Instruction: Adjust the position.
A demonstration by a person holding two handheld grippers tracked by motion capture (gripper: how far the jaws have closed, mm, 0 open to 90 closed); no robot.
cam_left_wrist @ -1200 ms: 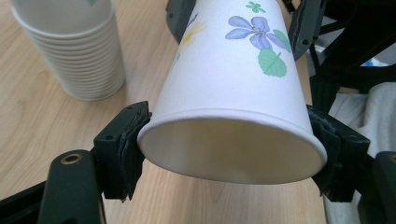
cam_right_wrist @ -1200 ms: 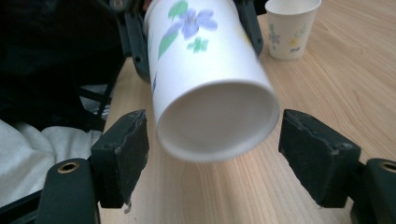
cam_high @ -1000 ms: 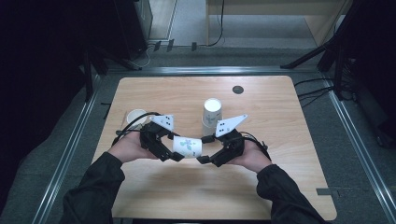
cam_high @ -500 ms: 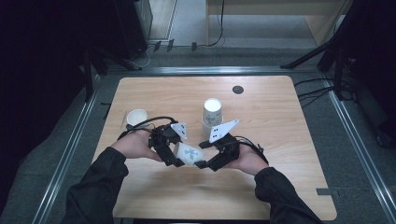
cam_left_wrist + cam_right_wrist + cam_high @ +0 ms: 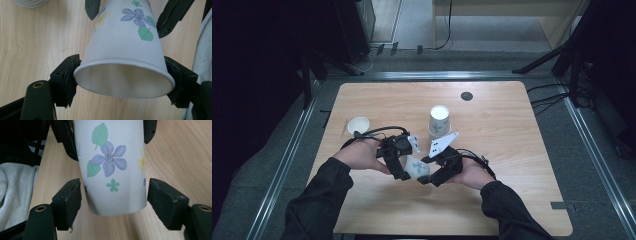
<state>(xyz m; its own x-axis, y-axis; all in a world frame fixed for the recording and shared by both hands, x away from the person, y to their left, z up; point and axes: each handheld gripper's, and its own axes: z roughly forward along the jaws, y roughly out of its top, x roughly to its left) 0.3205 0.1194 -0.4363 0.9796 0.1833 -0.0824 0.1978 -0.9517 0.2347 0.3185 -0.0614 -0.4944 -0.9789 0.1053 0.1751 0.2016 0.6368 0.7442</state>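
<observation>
Closing in on the base end of the flowered paper cup (image 5: 416,166), the right gripper (image 5: 426,178) has its fingers (image 5: 67,201) narrowing on either side, not yet pressing. The left gripper (image 5: 403,174) clamps the cup's rim, fingers (image 5: 65,78) tight against it. Since a second ago the pair has drifted nearer the person, away from the upturned cup (image 5: 439,121) on the surface (image 5: 512,150). Likely a handover underway.

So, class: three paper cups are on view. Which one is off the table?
The flowered cup, held between the left gripper and right gripper. The other two stand on the table.
</observation>
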